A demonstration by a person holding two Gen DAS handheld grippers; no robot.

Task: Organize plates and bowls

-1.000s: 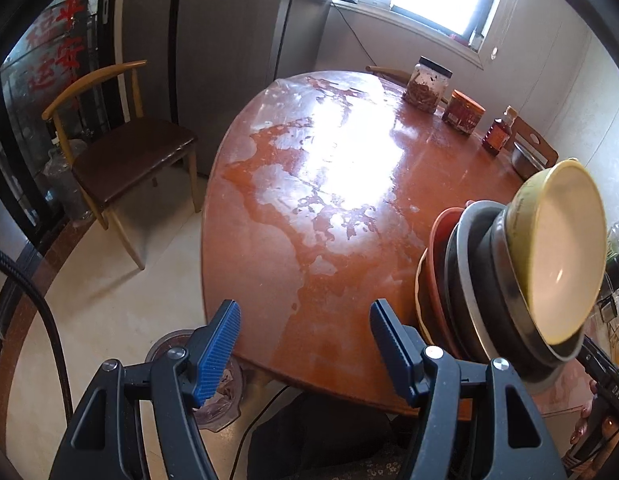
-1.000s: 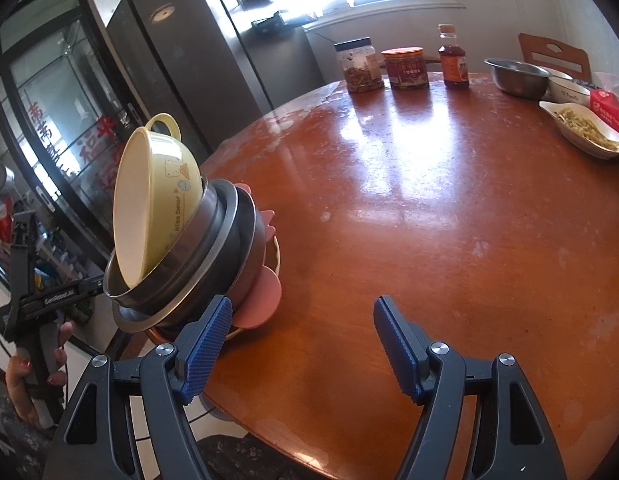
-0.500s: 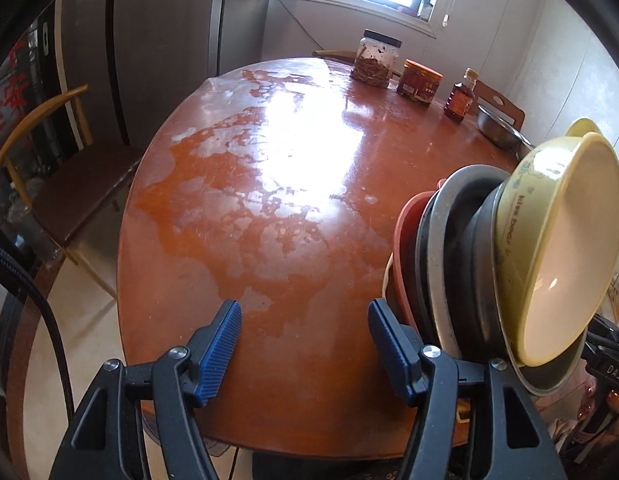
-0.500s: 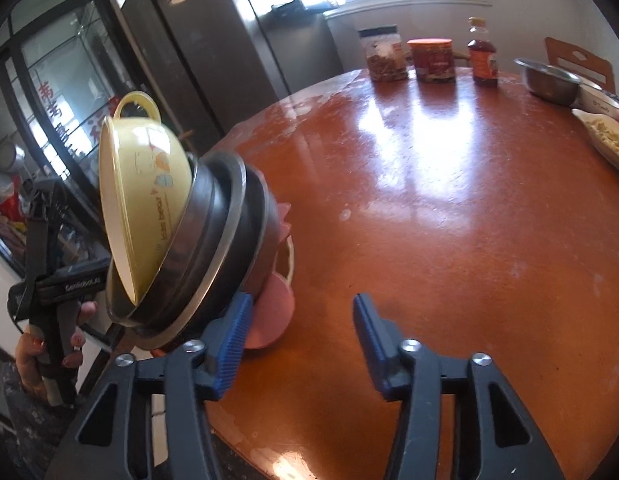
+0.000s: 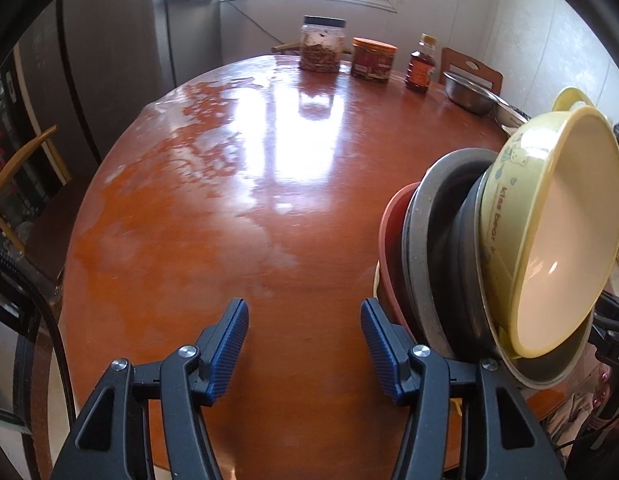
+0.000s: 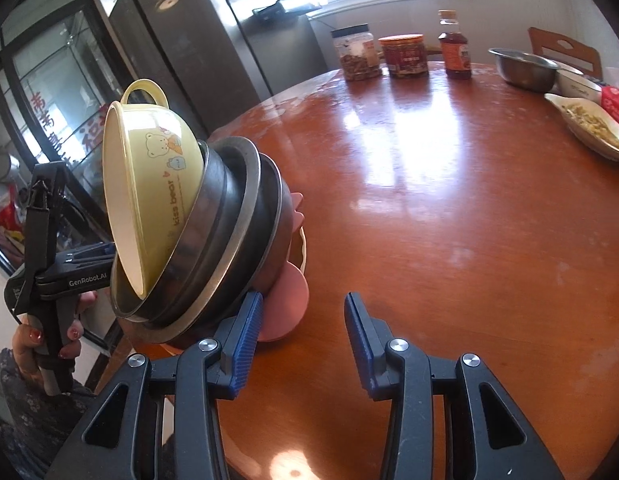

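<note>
A stack of nested dishes stands near the front edge of the round wooden table (image 5: 249, 200). A yellow "kiss bear" bowl (image 5: 549, 232) sits on top, in grey metal bowls (image 5: 441, 248), over a pink plate (image 5: 389, 240). The stack also shows in the right wrist view, with the yellow bowl (image 6: 157, 184), metal bowls (image 6: 237, 224) and pink plate (image 6: 287, 300). My left gripper (image 5: 301, 344) is open and empty, left of the stack. My right gripper (image 6: 301, 344) is open and empty, right of the stack, its left finger (image 6: 245, 344) close to the pink plate.
At the table's far side stand a clear jar (image 5: 321, 44), a red-lidded jar (image 5: 372, 60), a brown bottle (image 5: 420, 65) and a steel bowl (image 5: 469, 94). A white dish of food (image 6: 593, 126) lies at the right edge. A wooden chair (image 5: 21, 168) stands left.
Both grippers have moved closer to the stack and over the table. The left view has swung from the chair toward the table's far side. The right jaws have narrowed a little.
</note>
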